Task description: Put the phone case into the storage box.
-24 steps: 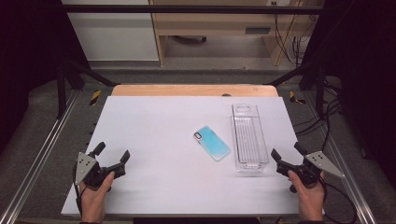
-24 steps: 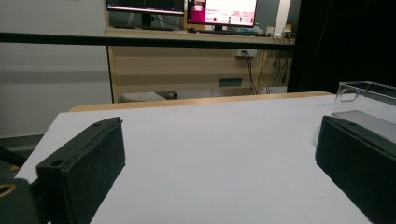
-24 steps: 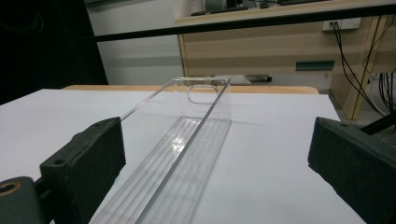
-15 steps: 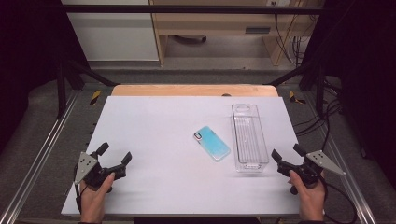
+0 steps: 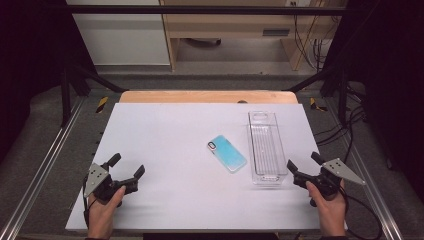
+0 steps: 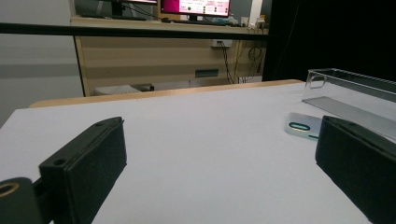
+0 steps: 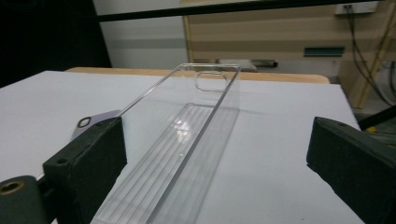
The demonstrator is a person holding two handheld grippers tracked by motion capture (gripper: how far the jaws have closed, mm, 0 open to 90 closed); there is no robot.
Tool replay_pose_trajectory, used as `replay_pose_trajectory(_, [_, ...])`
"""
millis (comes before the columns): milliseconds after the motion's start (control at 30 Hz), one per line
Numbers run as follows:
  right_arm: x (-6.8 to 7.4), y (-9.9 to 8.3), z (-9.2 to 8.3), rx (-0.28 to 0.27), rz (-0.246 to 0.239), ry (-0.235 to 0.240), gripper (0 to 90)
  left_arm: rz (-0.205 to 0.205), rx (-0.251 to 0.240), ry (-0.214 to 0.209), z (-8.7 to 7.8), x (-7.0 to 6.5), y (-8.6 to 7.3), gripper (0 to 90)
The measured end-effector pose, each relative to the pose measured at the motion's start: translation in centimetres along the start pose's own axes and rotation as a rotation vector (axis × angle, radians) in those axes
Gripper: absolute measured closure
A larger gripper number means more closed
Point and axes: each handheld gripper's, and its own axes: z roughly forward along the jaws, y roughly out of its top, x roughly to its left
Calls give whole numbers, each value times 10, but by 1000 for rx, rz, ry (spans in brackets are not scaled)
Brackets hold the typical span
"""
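Observation:
A light-blue phone (image 5: pixel 227 153) lies face down near the middle of the white table (image 5: pixel 165 130), its camera end toward the far left. Just right of it stands a long clear plastic tray (image 5: pixel 265 146), empty. My left gripper (image 5: pixel 127 166) rests at the table's near left corner, open, nothing between its jaws; its own view shows the phone (image 6: pixel 303 127) and the tray (image 6: pixel 355 88) ahead to the right. My right gripper (image 5: pixel 305 161) sits at the near right, open and empty, just off the tray's near end; the tray (image 7: pixel 187 140) runs away ahead of it, the phone's corner (image 7: pixel 88 123) peeking left.
A wooden board edge (image 5: pixel 207 96) borders the table's far side. Metal rails (image 5: pixel 45 165) run along both sides, with cables (image 5: pixel 345 135) on the floor at the right. Bare white surface spreads across the left half and the far part of the table.

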Motion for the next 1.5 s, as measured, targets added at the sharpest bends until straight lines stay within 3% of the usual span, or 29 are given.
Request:
replay_pose_trajectory(133, [4, 8, 1, 20, -14, -18, 55, 0, 4, 5, 0, 1, -1, 16])
replay_pose_trajectory(533, [18, 53, 3, 80, -98, 4, 55, -3, 9, 13, 0, 2, -1, 18])
replay_pose_trajectory(567, [24, 65, 5, 92, -106, 8, 60, -2, 11, 10, 0, 1, -1, 19])
replay_pose_trajectory(733, [37, 85, 10, 118, -118, 18, 62, -2, 7, 11, -2, 0, 1, 20])
replay_pose_trajectory(800, [50, 100, 17, 135, -140, 27, 61, 5, 12, 12, -2, -1, 0, 20])
replay_pose_trajectory(867, [52, 103, 19, 139, -143, 26, 61, 6, 14, 10, -2, -1, 0, 20])
replay_pose_trajectory(967, [70, 117, 36, 169, -180, 49, 60, 38, 31, 4, -1, -3, 0, 17])
replay_pose_trajectory(1167, [91, 127, 61, 223, -204, 67, 66, 27, 29, 6, 1, -2, -1, 18])
replay_pose_trajectory(1333, [103, 134, 74, 234, -218, 79, 85, 23, 30, 10, 0, 0, -1, 19])
replay_pose_trajectory(1500, [116, 138, 101, 276, -216, 92, 108, 21, 31, 1, 3, -1, -1, 20])
